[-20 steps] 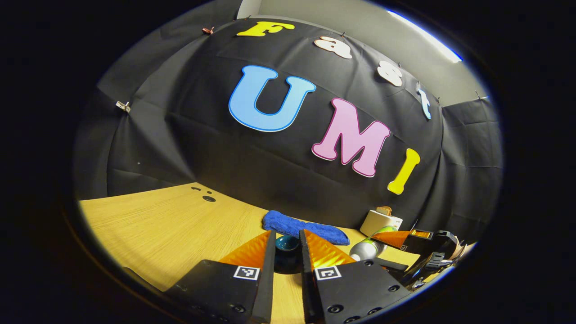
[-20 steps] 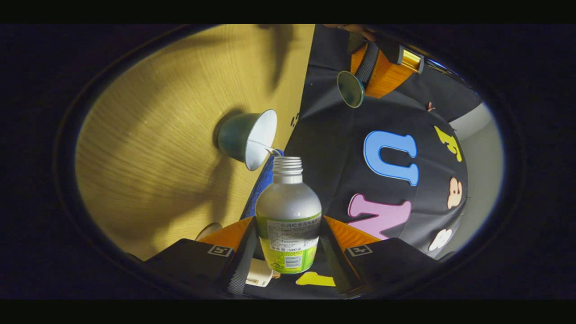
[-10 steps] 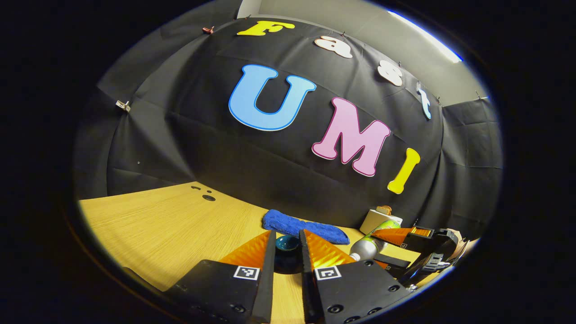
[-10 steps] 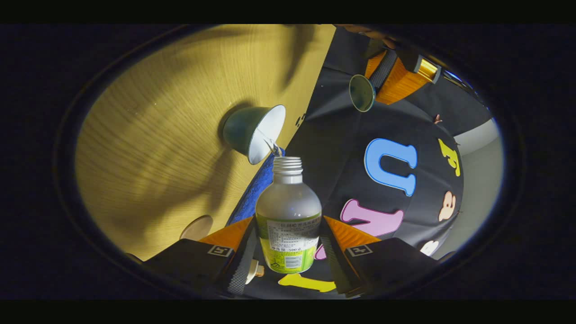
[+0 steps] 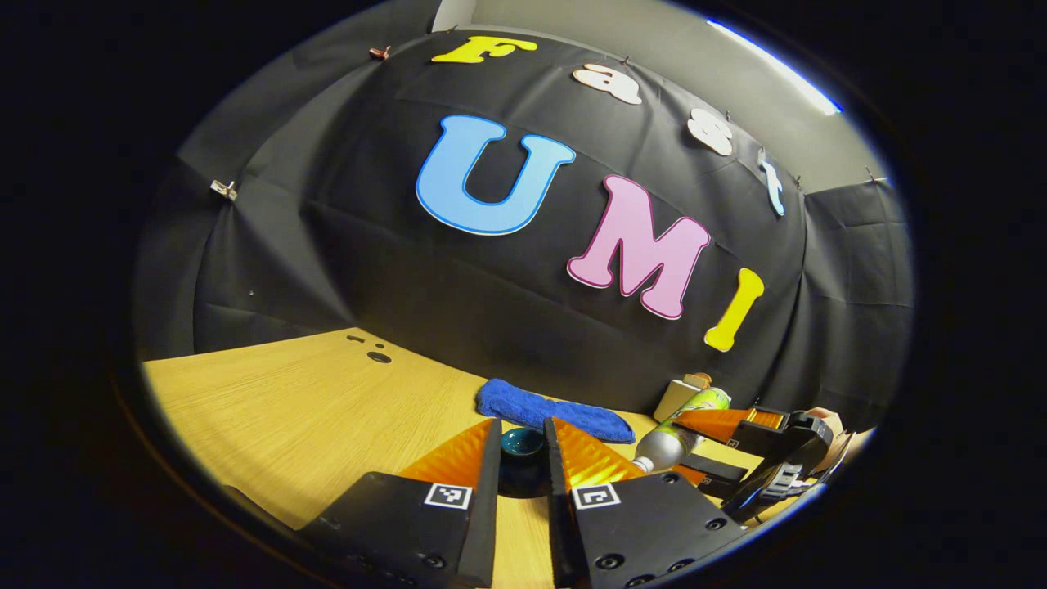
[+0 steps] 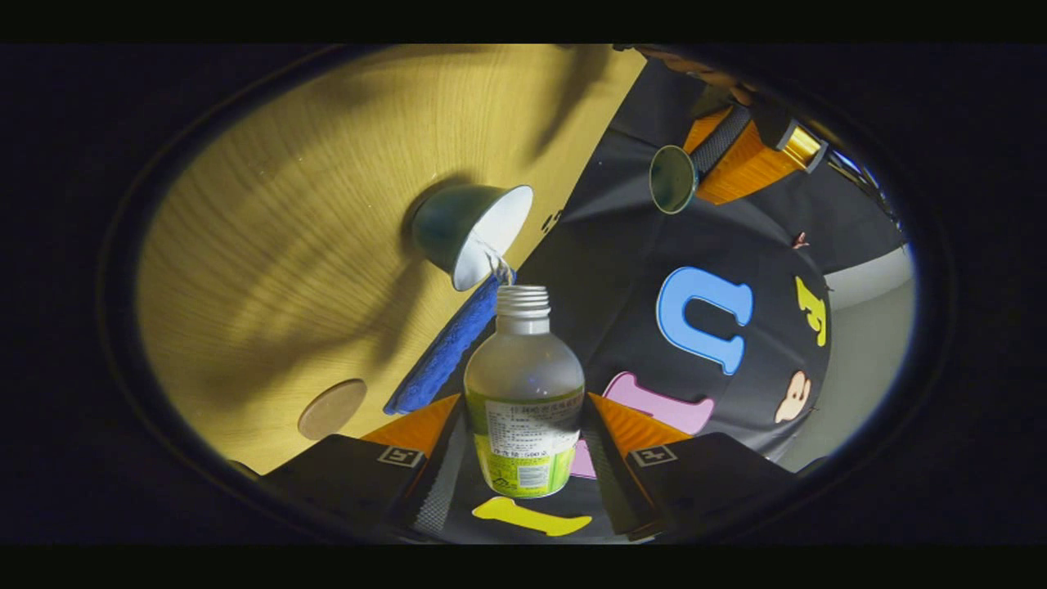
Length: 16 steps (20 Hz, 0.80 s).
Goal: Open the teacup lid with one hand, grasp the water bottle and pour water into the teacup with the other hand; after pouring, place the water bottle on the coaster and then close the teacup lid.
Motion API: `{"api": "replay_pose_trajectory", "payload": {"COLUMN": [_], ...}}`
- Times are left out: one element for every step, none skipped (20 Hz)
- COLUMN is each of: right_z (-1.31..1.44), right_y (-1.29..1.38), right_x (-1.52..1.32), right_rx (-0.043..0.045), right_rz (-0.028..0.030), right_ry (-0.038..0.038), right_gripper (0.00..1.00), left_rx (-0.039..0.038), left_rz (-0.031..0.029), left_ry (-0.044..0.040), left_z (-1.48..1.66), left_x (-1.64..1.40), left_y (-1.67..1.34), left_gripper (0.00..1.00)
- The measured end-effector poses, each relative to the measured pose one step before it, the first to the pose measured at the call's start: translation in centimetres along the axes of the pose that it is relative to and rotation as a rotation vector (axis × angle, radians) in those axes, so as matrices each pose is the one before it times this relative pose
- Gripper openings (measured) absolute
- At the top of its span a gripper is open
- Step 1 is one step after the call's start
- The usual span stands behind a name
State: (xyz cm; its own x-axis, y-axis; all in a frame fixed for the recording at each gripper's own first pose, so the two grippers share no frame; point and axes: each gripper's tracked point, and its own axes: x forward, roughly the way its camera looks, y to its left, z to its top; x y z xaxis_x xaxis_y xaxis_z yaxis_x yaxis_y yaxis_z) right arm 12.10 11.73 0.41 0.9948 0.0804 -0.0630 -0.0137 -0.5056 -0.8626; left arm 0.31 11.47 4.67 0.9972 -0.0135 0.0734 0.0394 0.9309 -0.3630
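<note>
Your left gripper view sat low over the counter (image 5: 311,409), facing the far wall. Your right gripper view was rolled sideways, close behind the water bottle (image 6: 523,393). Both caught the blue cloth (image 5: 556,413).

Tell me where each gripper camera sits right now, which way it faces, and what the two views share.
Left gripper view: rides on the left gripper, held level above the table, facing the booth wall; its fingers pinch the teacup lid.
Right gripper view: rides on the right gripper, rolled over for pouring, facing the open teacup on the table; its fingers clamp the water bottle.
Shared: lid, bottle, blue cloth and each other's gripper appear in both.
</note>
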Motion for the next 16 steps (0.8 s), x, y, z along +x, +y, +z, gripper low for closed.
{"api": "replay_pose_trajectory", "payload": {"right_z": [0.029, -0.071, -0.103, -0.124, 0.010, -0.044, 0.023, 0.016, 0.099, 0.058, 0.115, 0.085, 0.083, 0.009, 0.034, 0.045], "right_y": [-0.245, -0.221, -0.299, -0.398, -0.413, -0.380, -0.344, -0.306, -0.328, -0.295, -0.257, -0.279, -0.212, -0.157, -0.109, -0.061], "right_x": [0.094, -0.052, -0.016, -0.060, 0.082, -0.006, 0.115, -0.024, 0.079, -0.014, 0.036, -0.062, 0.112, -0.033, 0.082, -0.145], "right_rx": [-0.01127, -0.01324, -0.01371, -0.01436, -0.01857, -0.02087, -0.02048, -0.01855, -0.01827, -0.01910, -0.02079, -0.01942, -0.01525, -0.00996, -0.00426, -0.00271], "right_rz": [-0.00710, -0.00750, -0.00914, -0.01093, -0.01201, -0.01297, -0.01067, -0.01088, -0.01029, -0.01077, -0.00976, -0.01230, -0.00986, -0.00713, -0.00433, -0.00387], "right_ry": [-0.00100, -0.00148, -0.00134, -0.00086, -0.00250, -0.00234, -0.00386, -0.00624, -0.00554, -0.00496, -0.00800, -0.00459, -0.00454, -0.00223, -0.00163, -0.00147], "right_gripper": [0.76, 0.76, 0.76, 0.76, 0.76, 0.76, 0.76, 0.76, 0.76, 0.76, 0.76, 0.76, 0.76, 0.76, 0.76, 0.76], "left_rx": [-0.00032, -0.00184, -0.00159, -0.00192, -0.00144, -0.00108, 0.00018, -0.00016, -0.00119, -0.00174, -0.00095, 0.00015, 0.00064, 0.00003, -0.00053, -0.00042], "left_rz": [0.00004, -0.00062, 0.00038, 0.00053, -0.00001, 0.00051, 0.00188, 0.00102, -0.00032, 0.00084, -0.00042, 0.00060, -0.00018, -0.00065, -0.00107, -0.00116], "left_ry": [0.00039, 0.00053, 0.00121, 0.00045, 0.00064, -0.00087, -0.00121, 0.00028, -0.00140, 0.00028, -0.00099, -0.00019, 0.00055, 0.00022, -0.00048, -0.00027], "left_z": [0.023, -0.033, 0.021, -0.109, 0.037, 0.058, 0.067, -0.083, 0.093, -0.025, 0.032, -0.006, 0.067, -0.094, 0.020, 0.021], "left_x": [0.014, -0.018, -0.029, 0.043, -0.038, -0.052, -0.043, 0.057, -0.042, -0.018, -0.036, 0.015, 0.024, 0.007, -0.045, 0.046], "left_y": [0.016, 0.005, 0.048, 0.019, -0.004, 0.007, 0.047, 0.107, 0.013, 0.048, -0.008, 0.005, 0.017, -0.064, -0.027, -0.064], "left_gripper": [0.30, 0.32, 0.32, 0.30, 0.30, 0.30, 0.30, 0.30, 0.30, 0.28, 0.30, 0.30, 0.30, 0.30, 0.30, 0.30]}}
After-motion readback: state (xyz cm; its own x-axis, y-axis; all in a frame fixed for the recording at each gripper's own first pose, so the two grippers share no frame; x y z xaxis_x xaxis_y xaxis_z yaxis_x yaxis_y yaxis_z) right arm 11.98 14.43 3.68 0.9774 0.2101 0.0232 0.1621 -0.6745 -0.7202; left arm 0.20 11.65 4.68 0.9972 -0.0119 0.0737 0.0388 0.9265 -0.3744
